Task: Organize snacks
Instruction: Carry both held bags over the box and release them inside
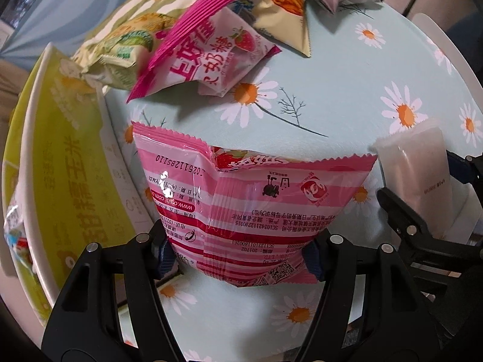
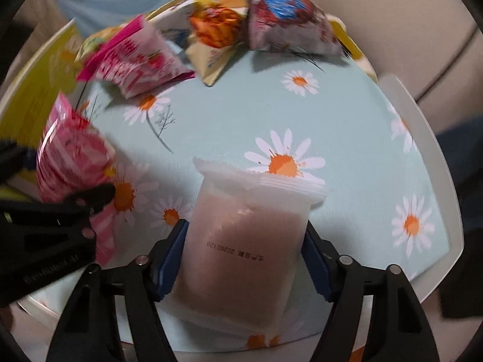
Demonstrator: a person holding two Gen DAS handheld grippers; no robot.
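Daisy-print tablecloth (image 2: 229, 126), pale-blue curtain (image 2: 120, 3)

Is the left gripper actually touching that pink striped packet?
Touching. The left wrist view shows the left gripper with both blue pads pressed into the sides of the pink striped packet, pinching its lower end.

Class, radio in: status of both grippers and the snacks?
Left hand-held gripper shut on pink striped packet. Right hand-held gripper shut on translucent packet. Nothing blocking.
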